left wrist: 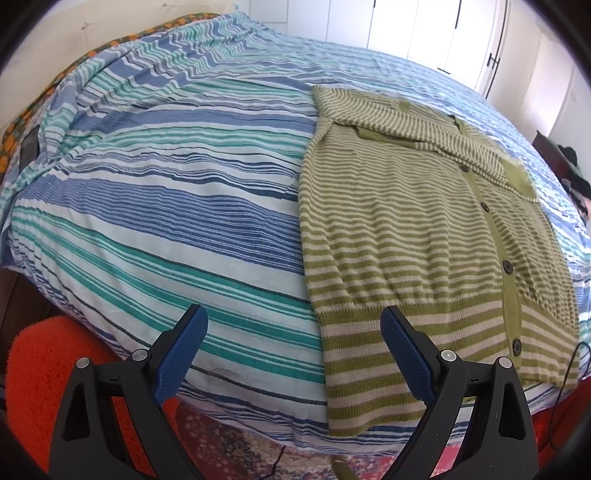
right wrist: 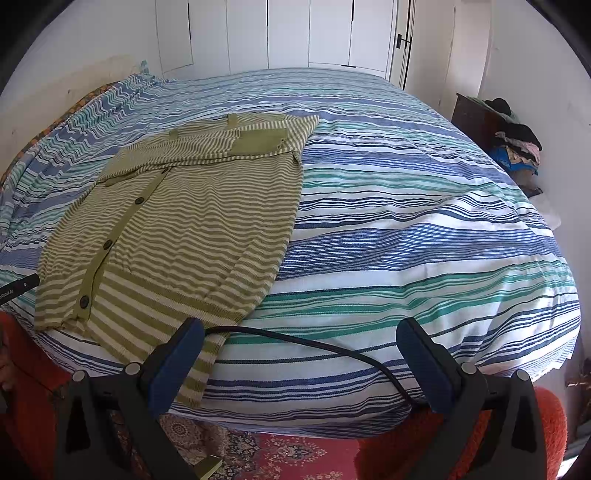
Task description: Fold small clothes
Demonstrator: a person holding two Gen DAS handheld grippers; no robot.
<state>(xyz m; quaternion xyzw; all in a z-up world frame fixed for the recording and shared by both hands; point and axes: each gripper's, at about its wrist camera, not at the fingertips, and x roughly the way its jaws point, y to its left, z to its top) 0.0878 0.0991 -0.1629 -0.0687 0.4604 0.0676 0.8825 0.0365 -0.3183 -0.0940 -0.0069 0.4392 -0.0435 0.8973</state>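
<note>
Two wrist fisheyes at the foot of the bed, both facing up its length.

Left wrist view sitting low at the near edge of the striped bedspread (left wrist: 155, 206), looking forward between the wide-spread fingers of the left gripper (left wrist: 294, 325), with the green striped cardigan (left wrist: 406, 221) close on the right half. Right wrist view from the same near edge but further right, aimed between the parted fingers of the right gripper (right wrist: 300, 336), cardigan (right wrist: 184, 221) now on the left half. Shared by both: cardigan, bedspread (right wrist: 406, 221), white cupboard doors (left wrist: 424, 33) (right wrist: 295, 33) at the far wall, patterned rug (left wrist: 229, 454) (right wrist: 295, 454) below.
</note>
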